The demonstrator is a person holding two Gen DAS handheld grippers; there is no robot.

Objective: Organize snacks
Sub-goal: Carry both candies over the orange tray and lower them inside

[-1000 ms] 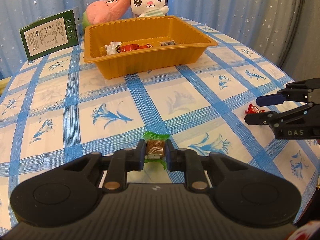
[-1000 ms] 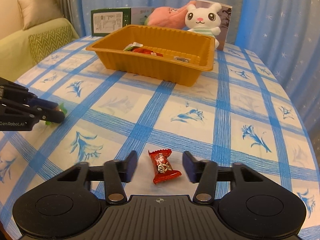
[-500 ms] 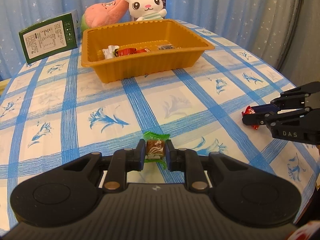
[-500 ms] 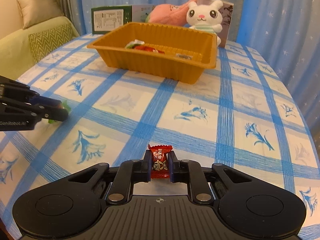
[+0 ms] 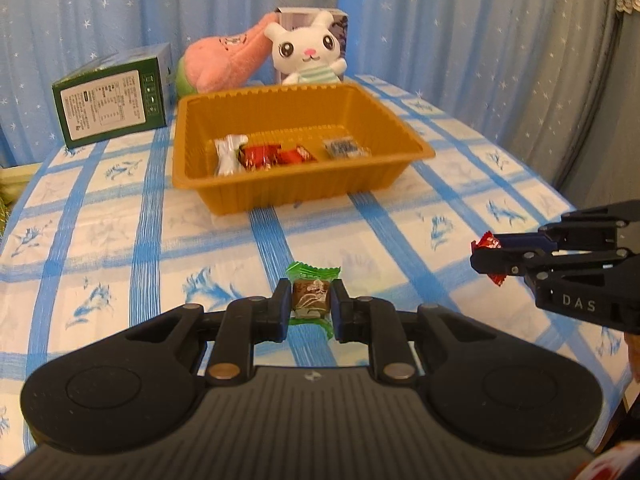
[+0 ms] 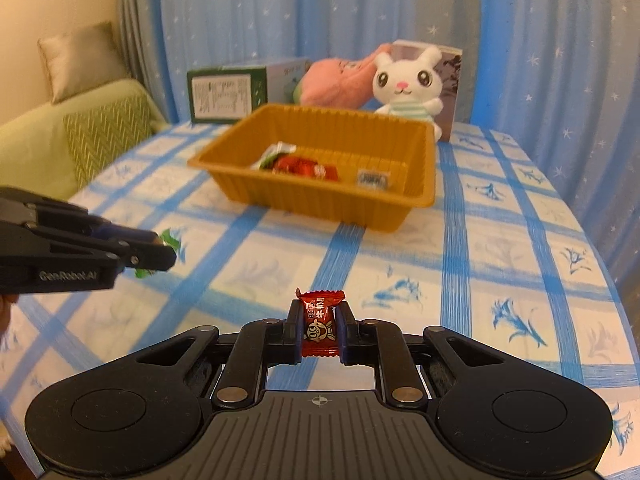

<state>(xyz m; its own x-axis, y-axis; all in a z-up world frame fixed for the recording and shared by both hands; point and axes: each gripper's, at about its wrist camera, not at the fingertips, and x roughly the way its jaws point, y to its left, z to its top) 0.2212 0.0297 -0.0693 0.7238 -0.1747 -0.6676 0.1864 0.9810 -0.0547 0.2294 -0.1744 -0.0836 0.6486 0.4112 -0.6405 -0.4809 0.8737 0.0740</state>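
- I am gripping the green-wrapped candy point(image 5: 310, 299) in my left gripper point(image 5: 310, 307) and the red-wrapped candy point(image 6: 320, 326) in my right gripper point(image 6: 320, 334), both clear of the tablecloth point(image 5: 120, 240).
- I am aiming both for the orange tray point(image 5: 304, 194) ahead, keeping the jaws clamped and the grippers apart.

The left gripper point(image 5: 310, 306) was clamped on a green candy point(image 5: 311, 298) and the right gripper point(image 6: 320, 334) on a red candy point(image 6: 320, 330), both pointing forward and down, the right one off to the left one's right side.
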